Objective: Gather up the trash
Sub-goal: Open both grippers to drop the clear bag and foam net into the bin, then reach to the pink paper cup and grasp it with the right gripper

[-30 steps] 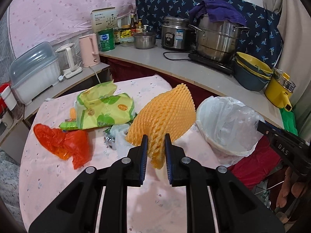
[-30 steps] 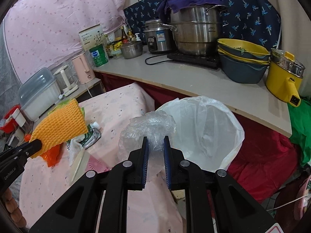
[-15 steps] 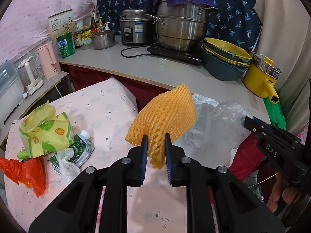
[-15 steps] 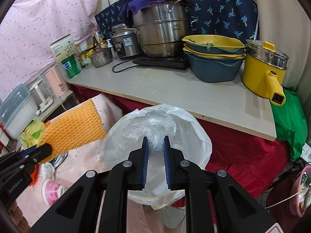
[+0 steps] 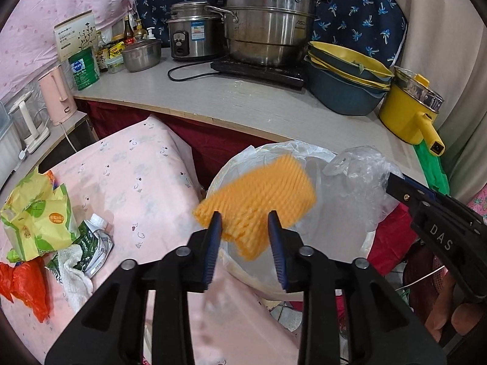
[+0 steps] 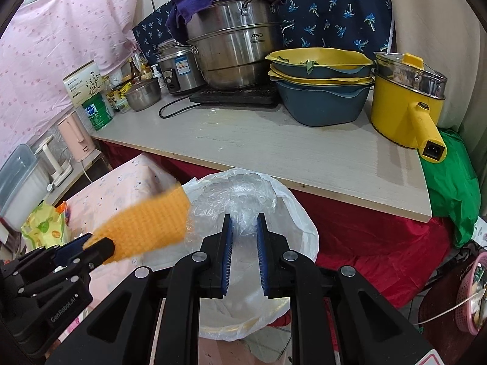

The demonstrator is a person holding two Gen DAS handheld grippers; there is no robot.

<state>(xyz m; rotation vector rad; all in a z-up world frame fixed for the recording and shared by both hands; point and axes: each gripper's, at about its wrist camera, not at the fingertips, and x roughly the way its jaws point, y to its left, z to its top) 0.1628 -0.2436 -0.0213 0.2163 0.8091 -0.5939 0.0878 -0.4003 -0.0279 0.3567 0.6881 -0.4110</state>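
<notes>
Over the lined bin (image 5: pixel 231 167) at twelve o'clock, my left gripper (image 5: pixel 245 231) gapes, orange foam net (image 5: pixel 258 197) dropping free, while my right gripper (image 6: pixel 243 238), half-parted around crumpled clear plastic (image 6: pixel 234 194), should widen squarely above the opening.

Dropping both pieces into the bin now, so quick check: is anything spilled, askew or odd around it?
Nothing is spilled. The orange foam net is motion-blurred over the lined trash bin, between the opened fingers of the left gripper, apparently falling. The clear plastic wad sits between the right gripper fingers above the bin.
</notes>
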